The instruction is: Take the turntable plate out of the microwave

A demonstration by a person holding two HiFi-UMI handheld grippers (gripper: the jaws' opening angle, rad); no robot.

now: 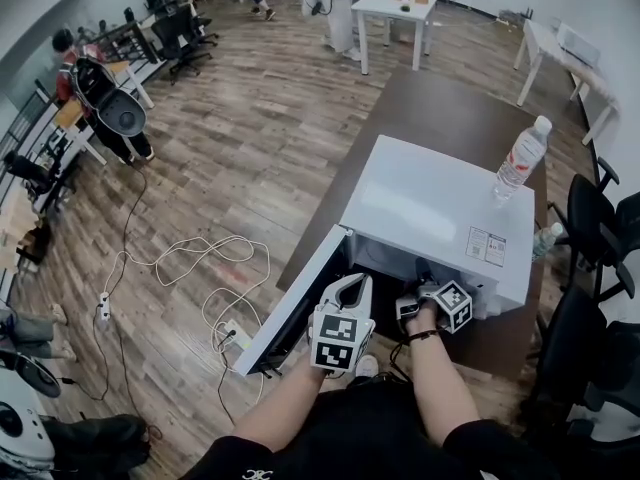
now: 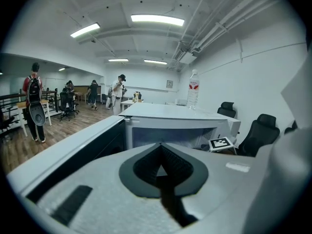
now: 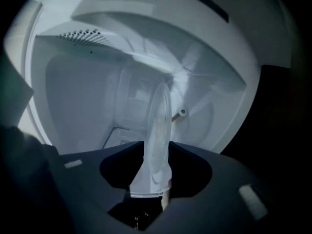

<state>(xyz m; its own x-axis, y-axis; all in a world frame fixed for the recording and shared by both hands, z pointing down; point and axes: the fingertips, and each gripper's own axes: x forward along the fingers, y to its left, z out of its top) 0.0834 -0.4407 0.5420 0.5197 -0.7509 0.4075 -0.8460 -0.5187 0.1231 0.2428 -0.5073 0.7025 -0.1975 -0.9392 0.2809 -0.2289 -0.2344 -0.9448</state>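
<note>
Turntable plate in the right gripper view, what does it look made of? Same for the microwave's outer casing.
Turntable plate: apparently clear glass, glossy; the white cavity wall shows through it and its rim catches light. Microwave casing: probably white painted sheet metal, smooth with a soft sheen; plastic cannot be ruled out from its look.

The microwave (image 1: 440,213) is white, and its open door (image 1: 292,306) at the near left is white outside and black within. The turntable plate (image 3: 159,126) is clear, faintly milky glass against the pale grey-white cavity. The left gripper (image 1: 352,286) is light grey with black pads. The right gripper (image 3: 157,155) looks charcoal in shadow. Each carries a cube (image 1: 338,343) patterned with black-and-white square markers. The table (image 1: 450,108) is dark brown, and the floor (image 1: 250,138) is brown wood planking. At the far right, the bottle (image 1: 522,158) is clear with a red-and-white label.
</note>
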